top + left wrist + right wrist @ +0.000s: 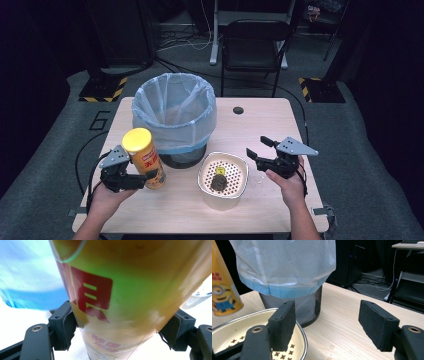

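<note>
A tall yellow snack canister (pixel 142 155) with a yellow lid stands on the table's left side. My left gripper (pixel 147 177) is shut on its lower half. In the left gripper view both pads (pixel 66 323) press the canister (pixel 125 290) from either side. A white perforated bowl (pixel 222 154) sits at the table's middle front and holds a dark clump (pixel 219 181). My right gripper (pixel 257 146) hovers open just right of the bowl, jaws wide apart and holding nothing. In the right gripper view (pixel 327 325) the bowl's rim (pixel 304 340) lies behind its left pad, and the canister (pixel 222 290) stands at far left.
A black mesh bin lined with a pale blue bag (pixel 174 107) stands at the back of the wooden table (pixel 265 120), right behind the canister and bowl. A small round hole (pixel 238 110) is in the tabletop. A black chair (pixel 250 45) stands beyond the table.
</note>
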Demonstrator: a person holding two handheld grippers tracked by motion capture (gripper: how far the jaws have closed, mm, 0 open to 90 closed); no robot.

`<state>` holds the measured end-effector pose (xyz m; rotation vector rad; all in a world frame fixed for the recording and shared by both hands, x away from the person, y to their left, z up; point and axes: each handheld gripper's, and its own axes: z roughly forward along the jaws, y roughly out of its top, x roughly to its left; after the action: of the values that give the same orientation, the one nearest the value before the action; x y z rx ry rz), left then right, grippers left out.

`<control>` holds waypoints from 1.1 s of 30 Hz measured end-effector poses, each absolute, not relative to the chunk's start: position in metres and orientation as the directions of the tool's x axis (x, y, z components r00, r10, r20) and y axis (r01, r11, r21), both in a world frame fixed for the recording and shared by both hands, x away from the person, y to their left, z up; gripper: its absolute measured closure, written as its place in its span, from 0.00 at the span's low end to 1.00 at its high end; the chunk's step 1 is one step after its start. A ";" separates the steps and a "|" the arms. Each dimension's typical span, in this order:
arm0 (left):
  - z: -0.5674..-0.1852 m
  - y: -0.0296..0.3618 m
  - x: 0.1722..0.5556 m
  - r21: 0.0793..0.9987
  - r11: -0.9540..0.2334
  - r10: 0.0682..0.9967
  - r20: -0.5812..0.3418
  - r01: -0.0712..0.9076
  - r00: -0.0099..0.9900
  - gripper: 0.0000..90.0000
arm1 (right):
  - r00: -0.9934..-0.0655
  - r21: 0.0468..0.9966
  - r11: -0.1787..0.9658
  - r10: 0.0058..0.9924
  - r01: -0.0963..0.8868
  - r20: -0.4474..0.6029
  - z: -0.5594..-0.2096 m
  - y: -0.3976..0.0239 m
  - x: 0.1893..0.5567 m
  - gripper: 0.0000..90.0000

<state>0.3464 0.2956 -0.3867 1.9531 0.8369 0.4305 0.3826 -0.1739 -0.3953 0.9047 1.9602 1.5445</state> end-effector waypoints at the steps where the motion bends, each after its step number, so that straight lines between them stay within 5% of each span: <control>1: -0.383 0.295 0.346 0.867 -0.325 0.708 -0.042 0.378 0.705 0.27 | -0.665 0.969 0.139 0.746 0.204 0.033 -0.395 -0.174 0.383 0.33; 33: -0.288 0.285 0.353 0.846 -0.345 0.688 -0.068 0.407 0.723 0.27 | -0.665 0.966 0.139 0.745 0.220 0.044 -0.403 -0.174 0.386 0.33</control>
<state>0.3529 0.2846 -0.2883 1.9831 0.8361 0.3744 0.3859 -0.1742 -0.4034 0.9234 1.9714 1.5481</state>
